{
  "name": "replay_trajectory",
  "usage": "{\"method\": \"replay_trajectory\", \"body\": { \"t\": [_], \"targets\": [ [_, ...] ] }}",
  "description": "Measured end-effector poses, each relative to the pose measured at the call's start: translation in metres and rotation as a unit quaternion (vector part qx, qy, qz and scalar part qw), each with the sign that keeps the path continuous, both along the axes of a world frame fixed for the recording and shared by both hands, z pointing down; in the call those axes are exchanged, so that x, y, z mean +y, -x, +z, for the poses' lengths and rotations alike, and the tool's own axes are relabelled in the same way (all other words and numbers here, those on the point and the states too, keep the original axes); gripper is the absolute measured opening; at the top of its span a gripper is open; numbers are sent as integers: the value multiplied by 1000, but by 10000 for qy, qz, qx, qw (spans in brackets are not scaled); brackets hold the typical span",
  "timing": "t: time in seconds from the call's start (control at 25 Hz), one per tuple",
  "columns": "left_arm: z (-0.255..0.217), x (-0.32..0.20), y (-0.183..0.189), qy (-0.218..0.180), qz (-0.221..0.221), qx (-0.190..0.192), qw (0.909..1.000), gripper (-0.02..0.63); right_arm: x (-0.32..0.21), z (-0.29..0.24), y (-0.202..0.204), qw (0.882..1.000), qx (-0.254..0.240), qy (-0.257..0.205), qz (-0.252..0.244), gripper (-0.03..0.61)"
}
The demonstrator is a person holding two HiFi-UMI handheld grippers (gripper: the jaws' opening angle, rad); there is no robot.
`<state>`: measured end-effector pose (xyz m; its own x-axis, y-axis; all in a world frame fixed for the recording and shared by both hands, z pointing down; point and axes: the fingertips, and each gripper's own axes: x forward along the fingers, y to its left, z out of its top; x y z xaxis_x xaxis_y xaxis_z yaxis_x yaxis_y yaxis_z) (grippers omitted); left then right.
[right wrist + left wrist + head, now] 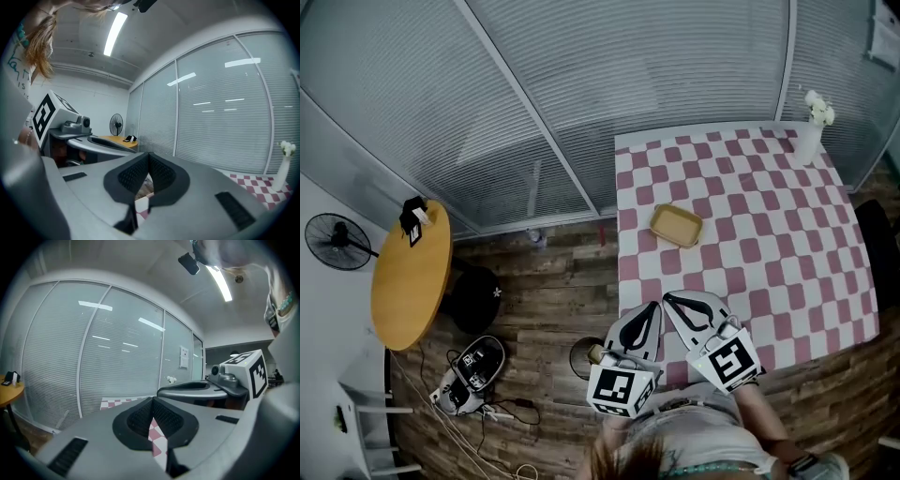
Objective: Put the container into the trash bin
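Left claw [653, 306] and right claw [669, 299], both pressed together, empty.
I see the tan container [677, 225] lying on the checked worktop [769, 239] ahead of their tips, clear of both.

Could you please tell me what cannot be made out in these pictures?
- Trash bin, head view: largely covered by the left gripper, so its contents cannot be told.
- Container: too small in the head view to show its inside, and not made out in either gripper view.
- Small dark object on the round table: too small to identify.
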<state>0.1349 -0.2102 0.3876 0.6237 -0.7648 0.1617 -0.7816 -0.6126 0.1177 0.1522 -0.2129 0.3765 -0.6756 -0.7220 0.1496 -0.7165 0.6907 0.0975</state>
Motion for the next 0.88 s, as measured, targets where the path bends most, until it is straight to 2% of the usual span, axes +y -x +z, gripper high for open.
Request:
{"method": "replay_trajectory", "body": {
  "t": [0.2, 0.4, 0.64, 0.88],
  "targets": [
    [7, -10, -7, 86, -58, -95, 9999, 6, -20, 12, -13, 9999, 62, 128, 10, -6],
    [13, -16, -13, 177, -155, -110, 9997, 6, -49, 39, -29, 9992, 355, 157, -25, -6],
    [20, -23, -15, 278, -268, -148, 9991, 6, -81, 71, -46, 9975, 582, 409, 30, -6],
    [27, -28, -14, 396, -388, -179, 9983, 6, -110, 110, -55, 9928, 1015, 628, 36, -6]
  ]
}}
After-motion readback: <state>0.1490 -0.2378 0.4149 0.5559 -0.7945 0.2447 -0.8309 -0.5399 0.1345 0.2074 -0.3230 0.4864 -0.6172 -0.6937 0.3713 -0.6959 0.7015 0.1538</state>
